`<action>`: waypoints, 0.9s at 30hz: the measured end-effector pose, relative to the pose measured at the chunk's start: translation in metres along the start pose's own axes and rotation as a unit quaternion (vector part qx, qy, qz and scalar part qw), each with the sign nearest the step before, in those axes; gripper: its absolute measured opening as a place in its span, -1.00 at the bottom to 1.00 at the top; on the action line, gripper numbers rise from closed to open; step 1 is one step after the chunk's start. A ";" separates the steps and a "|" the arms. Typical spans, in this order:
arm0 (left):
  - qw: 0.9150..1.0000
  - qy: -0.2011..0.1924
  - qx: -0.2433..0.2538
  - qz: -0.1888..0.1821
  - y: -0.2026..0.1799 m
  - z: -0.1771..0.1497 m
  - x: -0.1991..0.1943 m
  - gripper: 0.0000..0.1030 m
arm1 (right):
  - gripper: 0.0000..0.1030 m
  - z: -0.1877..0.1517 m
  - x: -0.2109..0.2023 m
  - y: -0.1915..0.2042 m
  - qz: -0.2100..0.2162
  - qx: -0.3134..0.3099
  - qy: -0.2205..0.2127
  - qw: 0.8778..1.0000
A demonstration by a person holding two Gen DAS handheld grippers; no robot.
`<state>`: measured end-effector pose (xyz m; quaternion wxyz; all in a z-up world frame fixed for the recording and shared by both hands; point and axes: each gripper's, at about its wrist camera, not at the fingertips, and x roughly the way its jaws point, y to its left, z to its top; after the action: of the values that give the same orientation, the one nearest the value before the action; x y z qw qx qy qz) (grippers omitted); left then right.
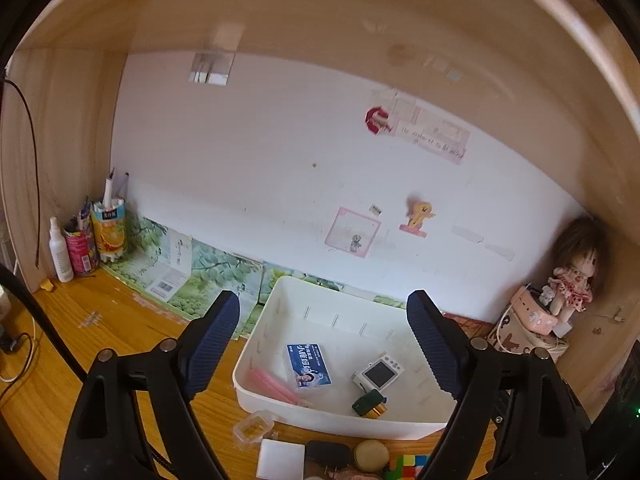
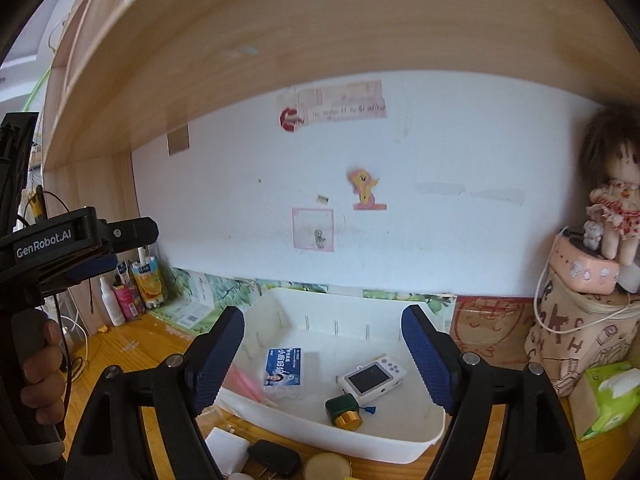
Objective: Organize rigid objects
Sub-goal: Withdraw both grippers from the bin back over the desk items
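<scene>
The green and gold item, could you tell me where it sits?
In both views the green and gold item lies inside the white tray, near its front wall, beside the small white camera.

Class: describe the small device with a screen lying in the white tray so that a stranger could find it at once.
Start at the white tray on the wooden desk. Near its middle, right of the blue card box, lies the small white device. It alone has a grey screen, and the dark green gold-capped object sits just in front of it.

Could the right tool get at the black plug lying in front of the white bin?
Probably yes: the right tool is open and empty, and the black plug lies uncovered on the desk, nothing stacked on it.
</scene>
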<state>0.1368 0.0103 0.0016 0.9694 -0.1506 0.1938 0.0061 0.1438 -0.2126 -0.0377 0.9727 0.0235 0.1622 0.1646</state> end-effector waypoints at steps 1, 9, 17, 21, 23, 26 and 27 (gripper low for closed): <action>1.000 -0.003 0.000 -0.002 0.000 -0.001 -0.005 0.73 | 0.59 0.001 -0.006 0.001 -0.001 0.001 -0.003 1.000; 1.000 -0.014 0.002 -0.002 0.005 -0.012 -0.045 0.86 | 0.61 -0.005 -0.051 0.016 -0.012 -0.003 -0.011 1.000; 1.000 0.008 -0.001 0.006 0.018 -0.039 -0.082 0.86 | 0.61 -0.024 -0.090 0.028 -0.023 0.008 0.001 1.000; 1.000 0.025 0.004 0.005 0.022 -0.053 -0.098 0.86 | 0.61 -0.037 -0.105 0.035 -0.026 0.022 0.014 0.999; 0.999 0.035 0.008 0.004 0.024 -0.059 -0.104 0.86 | 0.61 -0.043 -0.112 0.039 -0.028 0.029 0.020 0.999; 0.998 0.059 0.012 -0.001 0.028 -0.068 -0.111 0.86 | 0.62 -0.053 -0.120 0.044 -0.032 0.039 0.031 0.998; 0.998 0.065 0.013 -0.002 0.029 -0.070 -0.112 0.86 | 0.61 -0.056 -0.122 0.046 -0.033 0.041 0.036 0.998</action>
<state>0.0051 0.0221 -0.0259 0.9566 -0.1389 0.2561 -0.0082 0.0022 -0.2095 -0.0484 0.9693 0.0524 0.2045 0.1258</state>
